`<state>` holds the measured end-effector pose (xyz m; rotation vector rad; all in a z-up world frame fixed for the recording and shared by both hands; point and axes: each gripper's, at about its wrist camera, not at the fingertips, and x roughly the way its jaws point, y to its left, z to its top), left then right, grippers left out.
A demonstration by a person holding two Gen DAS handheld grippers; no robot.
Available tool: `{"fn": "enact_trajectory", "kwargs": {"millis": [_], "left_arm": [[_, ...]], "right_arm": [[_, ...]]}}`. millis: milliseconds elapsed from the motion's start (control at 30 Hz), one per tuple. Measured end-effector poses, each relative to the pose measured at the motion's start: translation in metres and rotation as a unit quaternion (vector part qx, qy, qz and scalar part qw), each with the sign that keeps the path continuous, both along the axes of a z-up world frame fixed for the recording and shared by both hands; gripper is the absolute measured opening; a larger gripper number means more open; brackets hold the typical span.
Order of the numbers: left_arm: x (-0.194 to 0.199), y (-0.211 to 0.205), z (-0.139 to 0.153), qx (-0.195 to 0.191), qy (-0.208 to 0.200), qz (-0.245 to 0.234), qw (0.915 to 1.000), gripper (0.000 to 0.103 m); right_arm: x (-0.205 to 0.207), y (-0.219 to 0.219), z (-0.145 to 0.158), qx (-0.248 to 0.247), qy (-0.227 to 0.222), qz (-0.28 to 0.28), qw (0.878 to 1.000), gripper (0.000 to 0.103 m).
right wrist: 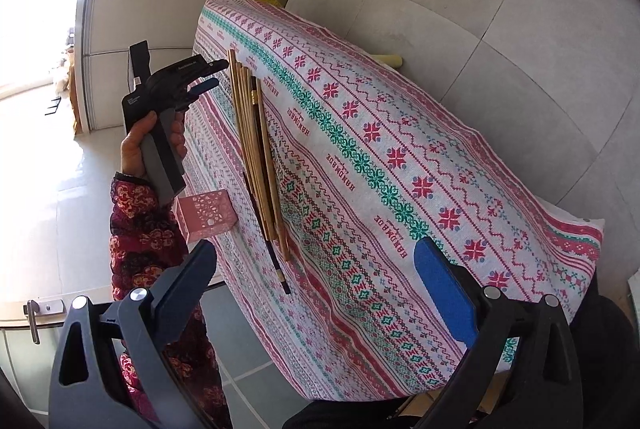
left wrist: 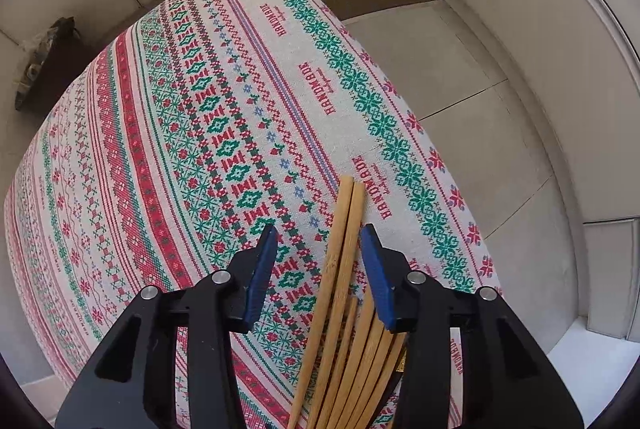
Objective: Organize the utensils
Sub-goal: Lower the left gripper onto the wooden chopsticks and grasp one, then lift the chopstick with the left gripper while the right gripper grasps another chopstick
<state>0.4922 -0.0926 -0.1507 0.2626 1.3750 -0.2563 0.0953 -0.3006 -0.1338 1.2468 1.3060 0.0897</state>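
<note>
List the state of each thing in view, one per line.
Left gripper: open, jaws straddling the chopsticks, not clamped.
Right gripper: open, empty, held away from the bundle.
Bamboo chopsticks: lying loose on the tablecloth, fanned, uneven ends.
Dark chopsticks: lying among the bamboo ones, one tip sticking out past them.
Pink box: standing on the table beside the chopsticks; contents not visible.
Tablecloth: spread flat over the table.

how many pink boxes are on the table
1. The pink box sits at the table's near-left edge, just left of the chopsticks and below the left gripper. Others could be hidden outside the views.
</note>
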Motion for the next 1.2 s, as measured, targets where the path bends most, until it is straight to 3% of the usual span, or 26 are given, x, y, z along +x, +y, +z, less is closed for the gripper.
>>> {"fn": "enact_trajectory", "kwargs": {"millis": [33, 267, 333, 467, 567, 667, 800, 933, 1033, 1133, 1200], "left_arm": [[0.001, 0.000, -0.001, 0.010, 0.001, -0.001, 0.9999, 0.031], [0.005, -0.004, -0.011, 0.024, 0.005, -0.011, 0.9996, 0.019], [0.007, -0.007, -0.009, 0.022, 0.011, -0.010, 0.9996, 0.009], [0.002, -0.015, -0.005, 0.007, -0.002, 0.035, 0.9994, 0.007], [-0.024, -0.002, 0.007, -0.009, -0.052, 0.057, 0.9970, 0.008], [-0.064, 0.017, 0.050, -0.056, -0.088, 0.059, 0.9927, 0.008], [-0.135, 0.048, 0.128, -0.112, -0.158, 0.046, 0.9799, 0.008], [-0.210, 0.095, 0.191, -0.176, -0.217, 0.029, 0.9597, 0.007], [-0.264, 0.123, 0.235, -0.210, -0.262, 0.010, 0.9418, 0.007], [-0.306, 0.153, 0.254, -0.248, -0.292, 0.004, 0.9237, 0.007], [-0.325, 0.169, 0.259, -0.270, -0.302, 0.006, 0.9140, 0.007]], "right_arm": [[0.000, 0.000, 0.000, 0.000, 0.000, 0.000, 1.000, 0.096], [-0.003, -0.004, 0.002, 0.001, 0.000, -0.004, 1.000, 0.096], [-0.004, -0.006, 0.003, 0.004, -0.002, -0.004, 1.000, 0.096], [-0.005, -0.008, 0.005, -0.001, 0.001, -0.011, 1.000, 0.096], [0.000, -0.010, 0.010, -0.043, 0.011, -0.014, 0.999, 0.096], [0.028, -0.003, 0.024, -0.123, -0.002, 0.018, 0.992, 0.096], [0.103, 0.015, 0.019, -0.120, -0.010, 0.077, 0.990, 0.096], [0.191, 0.038, 0.015, -0.149, -0.038, 0.102, 0.983, 0.095], [0.244, 0.057, 0.001, -0.130, -0.025, 0.121, 0.984, 0.095], [0.282, 0.074, -0.007, -0.152, -0.010, 0.125, 0.980, 0.091], [0.300, 0.085, -0.014, -0.157, 0.004, 0.132, 0.979, 0.078]]}}
